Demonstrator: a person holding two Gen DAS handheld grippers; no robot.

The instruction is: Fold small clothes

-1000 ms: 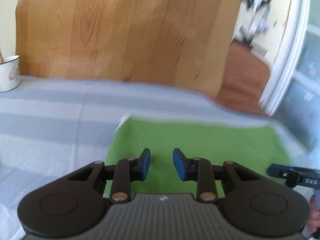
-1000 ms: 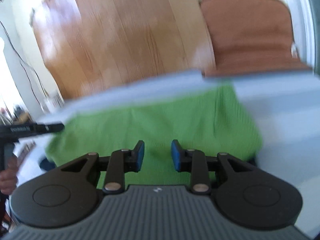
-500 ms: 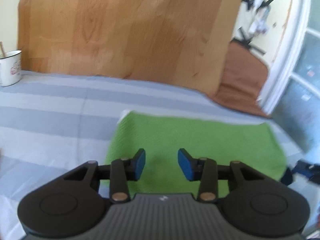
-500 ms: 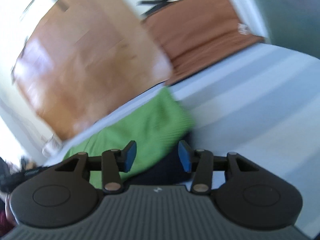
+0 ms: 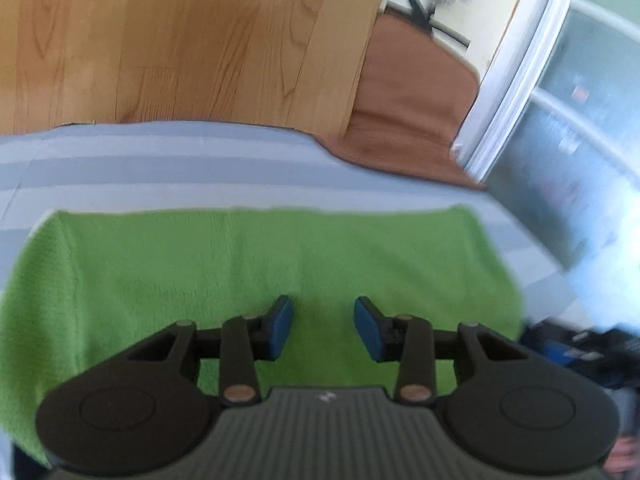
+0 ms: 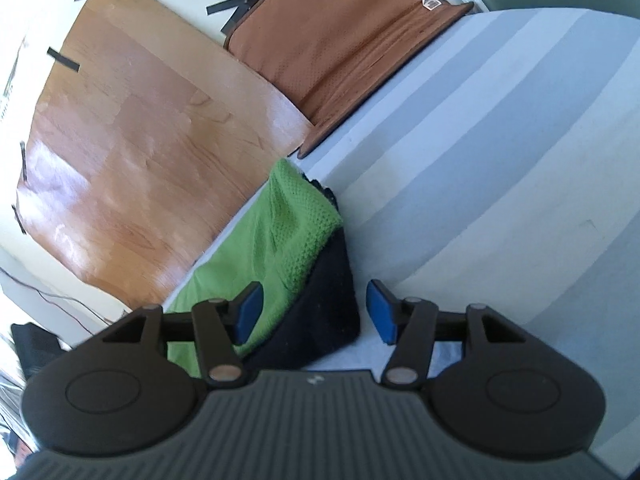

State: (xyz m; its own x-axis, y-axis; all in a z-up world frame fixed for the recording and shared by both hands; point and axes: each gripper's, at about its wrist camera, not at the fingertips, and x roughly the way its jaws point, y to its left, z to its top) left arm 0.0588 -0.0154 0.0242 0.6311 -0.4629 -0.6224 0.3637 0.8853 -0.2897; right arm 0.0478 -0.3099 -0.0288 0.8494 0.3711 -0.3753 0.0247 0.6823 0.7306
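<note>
1. Striped in pale blue and grey, the bed cover (image 5: 168, 168) took most of the room's near side, with a wooden board (image 5: 180, 40) and a brown cushion (image 6: 340, 40) standing behind it.

2. On this cover lay the green cloth (image 5: 248, 264), a knitted piece already doubled over, with a dark garment (image 6: 320, 316) under its right end; the dark edge stuck out from below the green one.

3. The left gripper (image 5: 323, 328) hung over the near part of the green cloth. Its jaws had just been opening a little and stood apart with nothing between them.

4. The right gripper (image 6: 312, 312) was at the right end of the green cloth, rolled to one side. Its jaws had just been opening wider, and they were released: the dark corner was seen between the pads, but they did not press on it.

5. I judged the cloth to be light, soft and limp, so it would sag and not keep its shape when lifted.

6. The knit looked rough, so I expected no slipping.

7. The best hold seemed to be the corners at the right end, pinching both layers together, since a grip in the middle would only bunch it.
</note>
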